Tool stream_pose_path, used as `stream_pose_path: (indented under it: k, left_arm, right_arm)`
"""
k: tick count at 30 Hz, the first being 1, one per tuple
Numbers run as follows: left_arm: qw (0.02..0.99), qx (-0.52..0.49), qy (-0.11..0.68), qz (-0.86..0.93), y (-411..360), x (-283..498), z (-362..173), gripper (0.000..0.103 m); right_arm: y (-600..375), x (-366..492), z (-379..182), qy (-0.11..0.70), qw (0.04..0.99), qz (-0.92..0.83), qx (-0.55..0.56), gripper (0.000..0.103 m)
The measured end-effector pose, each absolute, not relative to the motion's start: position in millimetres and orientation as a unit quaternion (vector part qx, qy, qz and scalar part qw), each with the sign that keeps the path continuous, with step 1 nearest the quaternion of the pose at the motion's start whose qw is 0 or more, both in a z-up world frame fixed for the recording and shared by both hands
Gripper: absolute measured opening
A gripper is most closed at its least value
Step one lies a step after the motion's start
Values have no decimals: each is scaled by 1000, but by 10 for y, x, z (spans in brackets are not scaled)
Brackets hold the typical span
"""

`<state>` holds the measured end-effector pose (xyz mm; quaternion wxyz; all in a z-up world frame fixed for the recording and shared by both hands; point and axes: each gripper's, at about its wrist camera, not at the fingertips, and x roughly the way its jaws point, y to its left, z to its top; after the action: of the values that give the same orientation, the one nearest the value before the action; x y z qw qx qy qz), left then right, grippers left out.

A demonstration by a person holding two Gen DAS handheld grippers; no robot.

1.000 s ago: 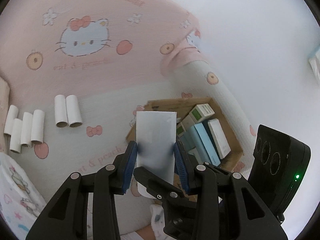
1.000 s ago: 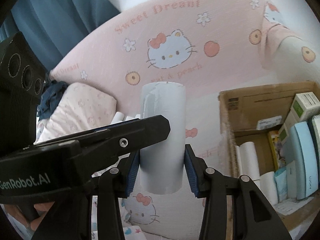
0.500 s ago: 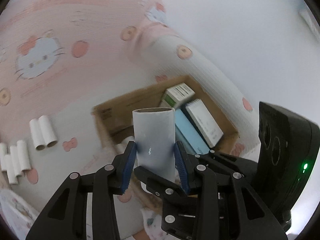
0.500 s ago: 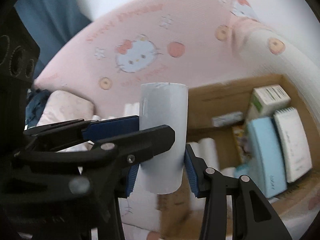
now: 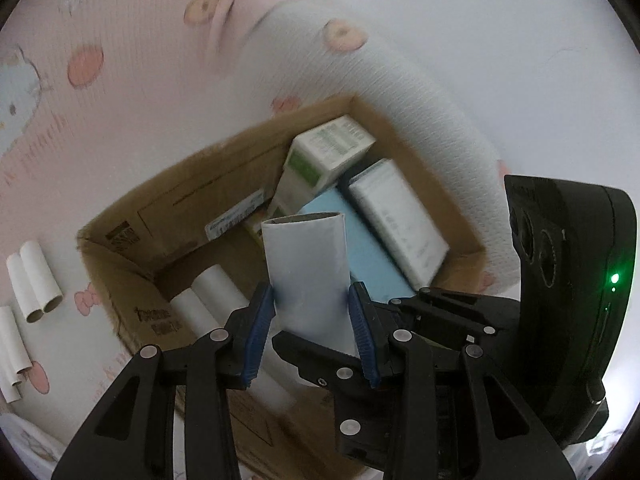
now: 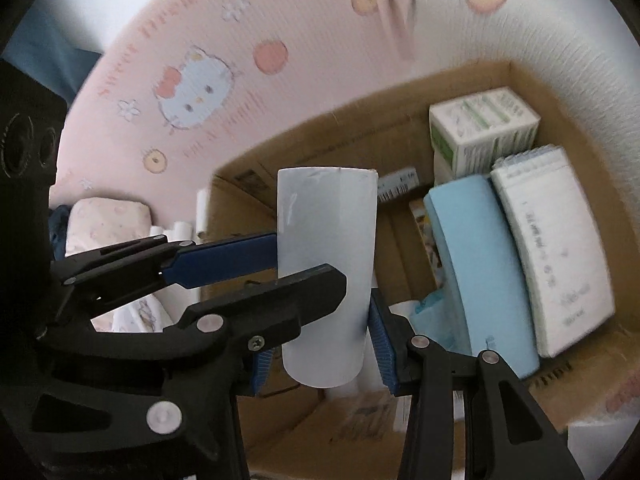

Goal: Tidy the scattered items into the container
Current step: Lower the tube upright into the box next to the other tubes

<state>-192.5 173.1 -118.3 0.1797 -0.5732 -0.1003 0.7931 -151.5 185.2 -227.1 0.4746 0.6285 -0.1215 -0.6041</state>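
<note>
My left gripper (image 5: pixel 311 298) is shut on a white cardboard tube (image 5: pixel 306 268), held upright over the open cardboard box (image 5: pixel 132 216). My right gripper (image 6: pixel 320 344) is shut on a second white tube (image 6: pixel 326 272), also above the box (image 6: pixel 320 136). The two grippers sit close together: the left one's blue pad (image 6: pixel 224 256) crosses in front of the right one's left finger. Two white tubes (image 5: pixel 216 292) lie on the box floor. Several loose tubes (image 5: pixel 36 280) lie on the bed left of the box.
The box's right half holds a green-and-white carton (image 5: pixel 328 152), a light blue pack (image 5: pixel 360 256) and a white pack (image 5: pixel 396 220). A rolled white quilt (image 5: pixel 400 80) runs along the box's far side. Pink cartoon bedding (image 6: pixel 192 80) surrounds it.
Both grippers have carried their tubes sideways and downward from over the bedding to over the box, which now fills the views. Neither grip has changed.
</note>
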Motion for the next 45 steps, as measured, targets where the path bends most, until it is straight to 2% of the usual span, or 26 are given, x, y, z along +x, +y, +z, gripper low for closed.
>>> stream_pose_path:
  k: [9,17,21,23,30,40,45]
  left_arm:
    - [167,-639,-145,736,1500,-2356,-1697,42]
    - [164,-647,-137,732,1512,-2412,-1815,36]
    - [124,-634,-105,756,1433,-2376,-1726,11]
    - [117,-624,-97,767,1360,-2341,-1662,7]
    - [114,-599,-99,786,1140,-2215,-1479,6]
    - [143,-572,-132,797,811,-2008,-1352,6]
    - [148,-560,-144,802,714,-1979,-1248,6]
  right_arm:
    - [1391,-1741,-2759,-101,479,-524,697,40]
    - [1251,-1758,-2942,-53,480,-509,712,40]
    - [1213,-1736,-2914,-23,483,-513,710,40]
    - [1174,-1708,-2910,0,479,-513,713,40]
    - [1042,-1581,-2930,84,469,-509,717,40]
    - [731,-1216,-3094,265,466,-497,682,41]
    - [722,-1226,-3099,293,476,-476,679,40]
